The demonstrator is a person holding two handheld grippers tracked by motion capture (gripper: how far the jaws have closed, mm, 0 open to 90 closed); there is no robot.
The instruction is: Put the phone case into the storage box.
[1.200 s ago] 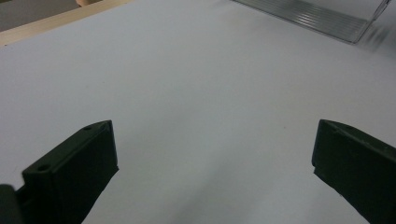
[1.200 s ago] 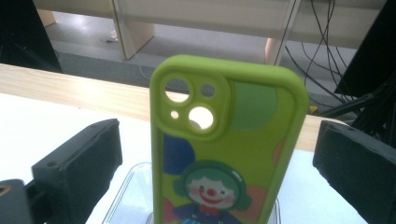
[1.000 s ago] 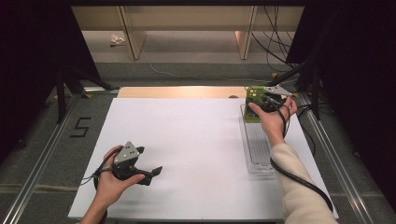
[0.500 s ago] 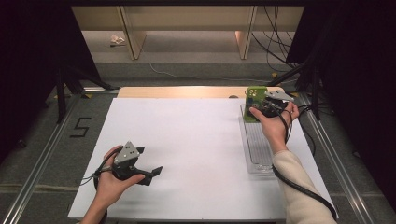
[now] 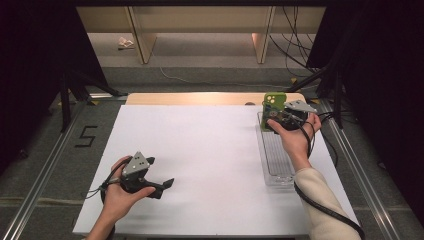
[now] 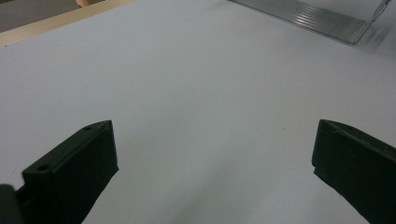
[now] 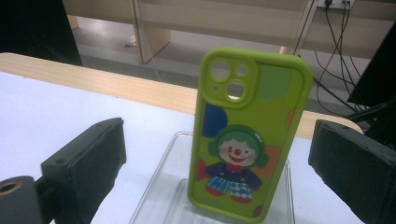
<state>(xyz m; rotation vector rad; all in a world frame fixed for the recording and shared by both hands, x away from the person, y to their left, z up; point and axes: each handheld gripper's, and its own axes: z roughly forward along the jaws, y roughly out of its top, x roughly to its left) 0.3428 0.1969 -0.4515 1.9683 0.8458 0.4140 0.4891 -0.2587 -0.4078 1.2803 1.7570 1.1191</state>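
A lime-green phone case (image 7: 250, 140) with a clown picture stands upright at the far end of a clear ribbed rack (image 7: 161, 186). My right gripper (image 7: 217, 154) is open, its jaws wide on either side of the case and not touching it. In the high view the phone case (image 5: 274, 102) stands just beyond my right gripper (image 5: 278, 119), at the far end of the rack (image 5: 277, 160). My left gripper (image 5: 160, 171) rests open on the white table near the front left. Nothing lies between the jaws of the left gripper (image 6: 215, 158).
A white sheet (image 5: 200, 150) covers the table, with a bare wooden strip (image 5: 190, 98) along its far edge. Metal rails (image 5: 45, 170) run down both sides. Cables (image 5: 295, 30) hang at the back right, beyond the table.
The right hand and gripper have shifted slightly by the phone case at the rack's far end. The left gripper has stayed where it was.
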